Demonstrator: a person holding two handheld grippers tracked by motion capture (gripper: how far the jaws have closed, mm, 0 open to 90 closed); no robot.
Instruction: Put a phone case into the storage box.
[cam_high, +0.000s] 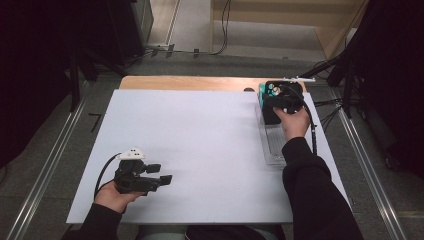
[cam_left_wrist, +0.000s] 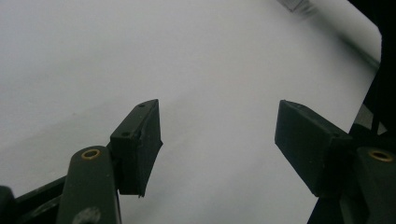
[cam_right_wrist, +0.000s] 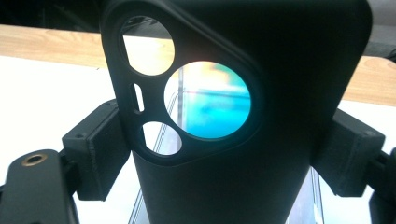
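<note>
The right claw pinched a black phone case by its sides, holding it upright over the clear tray at the table's two o'clock, likely to seat or lift it. The left claw rested spread and empty at seven o'clock.

Left gripper: I see my two black jaws standing wide apart, nothing between them.
Surface: white table sheet spreads beneath.
Far corner: the sheet's edge meets darkness at upper right.
</note>
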